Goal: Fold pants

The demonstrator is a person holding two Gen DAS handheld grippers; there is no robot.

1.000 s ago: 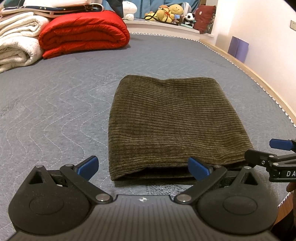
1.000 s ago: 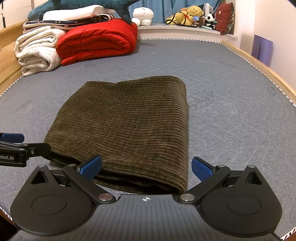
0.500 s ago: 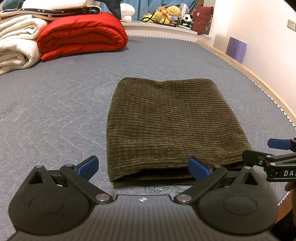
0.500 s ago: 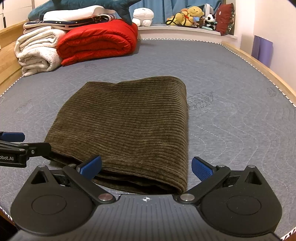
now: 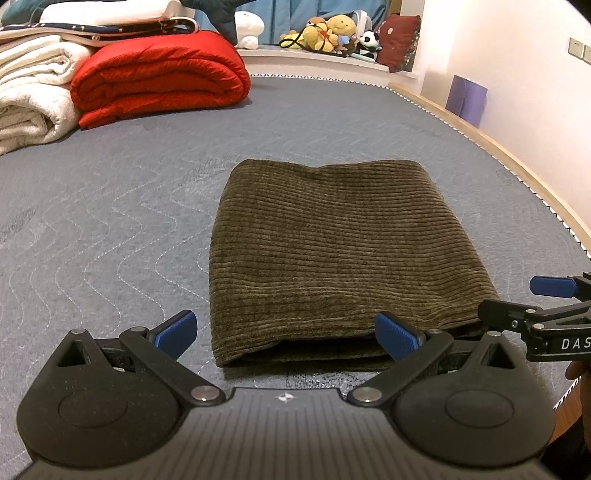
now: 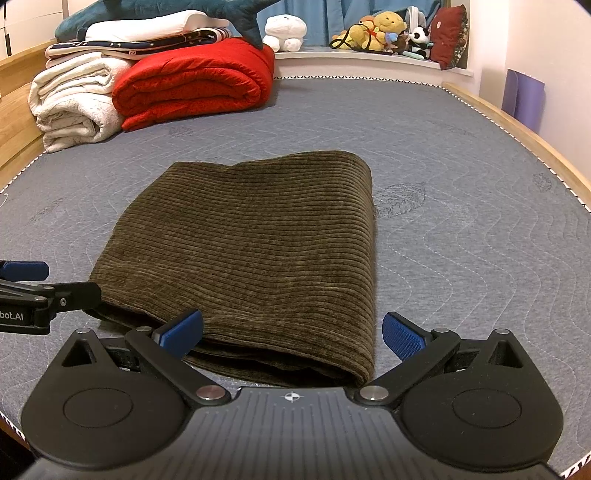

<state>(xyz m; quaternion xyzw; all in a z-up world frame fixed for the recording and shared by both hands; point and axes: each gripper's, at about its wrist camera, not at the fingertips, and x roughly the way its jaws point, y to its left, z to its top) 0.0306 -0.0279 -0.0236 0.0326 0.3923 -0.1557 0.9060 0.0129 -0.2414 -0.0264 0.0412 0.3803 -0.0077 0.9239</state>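
The olive-brown corduroy pants [image 5: 343,254] lie folded into a compact rectangle on the grey quilted mattress [image 5: 110,229], also shown as pants [image 6: 251,254] in the right wrist view. My left gripper [image 5: 286,334] stands open just short of the bundle's near left corner, nothing between its blue pads. My right gripper [image 6: 291,334] is open too, straddling the near right corner without holding it. Each gripper shows at the other view's edge: the right gripper [image 5: 546,306] and the left gripper [image 6: 33,291].
A rolled red quilt [image 5: 159,77] and white folded blankets [image 5: 29,99] sit at the far left of the mattress. Stuffed toys [image 5: 328,35] line the far ledge. A wooden bed rail [image 5: 517,162] runs along the right, with a purple item [image 5: 465,99] against the wall.
Both grippers stay open by the pants' near edge. The left wrist view has drifted slightly left and back; the pants have not moved.
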